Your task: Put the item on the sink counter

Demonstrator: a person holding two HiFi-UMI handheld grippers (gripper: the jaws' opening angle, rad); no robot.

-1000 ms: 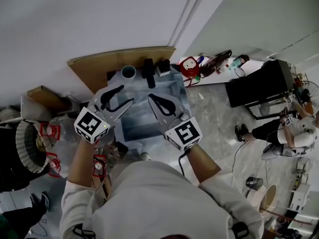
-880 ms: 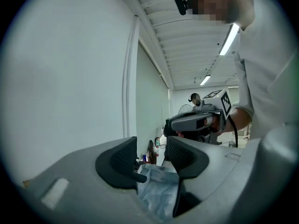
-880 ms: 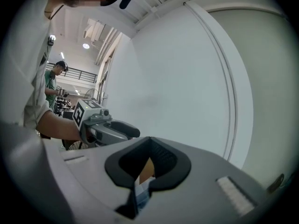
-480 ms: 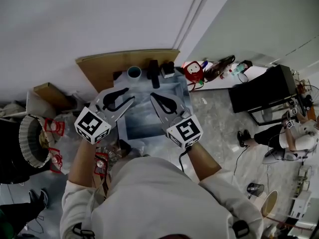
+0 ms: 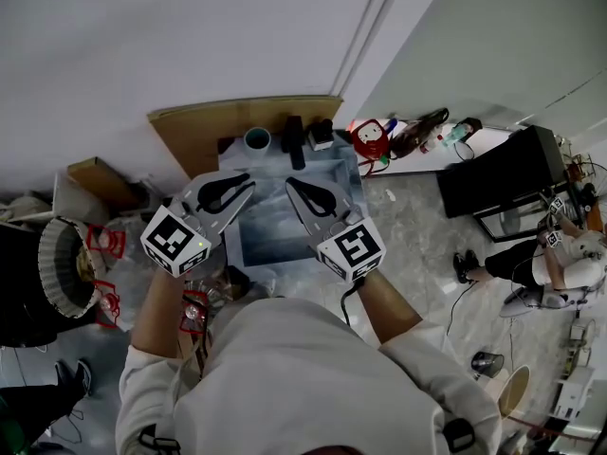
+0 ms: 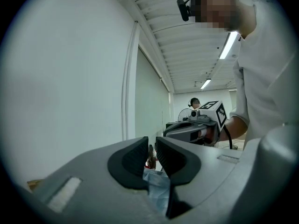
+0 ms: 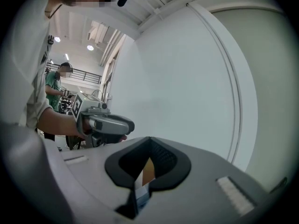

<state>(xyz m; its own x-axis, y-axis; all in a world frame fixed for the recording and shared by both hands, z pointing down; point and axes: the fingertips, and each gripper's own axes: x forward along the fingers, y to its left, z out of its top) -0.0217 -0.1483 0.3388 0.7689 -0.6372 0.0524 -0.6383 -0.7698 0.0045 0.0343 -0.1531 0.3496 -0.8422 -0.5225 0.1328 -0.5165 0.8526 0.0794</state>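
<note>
In the head view both grippers hang side by side above a blue-grey sink (image 5: 248,245). My left gripper (image 5: 230,189) has its jaws closing to a narrow slit, and nothing is between them. The left gripper view shows that slit (image 6: 151,144) with only the room behind it. My right gripper (image 5: 302,191) is shut and empty; in its own view the tips meet (image 7: 149,141). On the counter behind the basin stand a pale cup (image 5: 257,140), a black faucet (image 5: 293,141) and a small box (image 5: 321,133). Neither gripper holds anything.
A wooden board (image 5: 194,131) leans on the wall behind the sink. A red object (image 5: 368,138) and clutter lie to the right, then a black case (image 5: 493,173). A round basket (image 5: 62,268) and a cardboard box (image 5: 95,180) are at the left. A person sits far right (image 5: 545,263).
The left gripper's jaws have narrowed from about half open to a thin slit. Both grippers stay over the sink; the right one remains shut.
</note>
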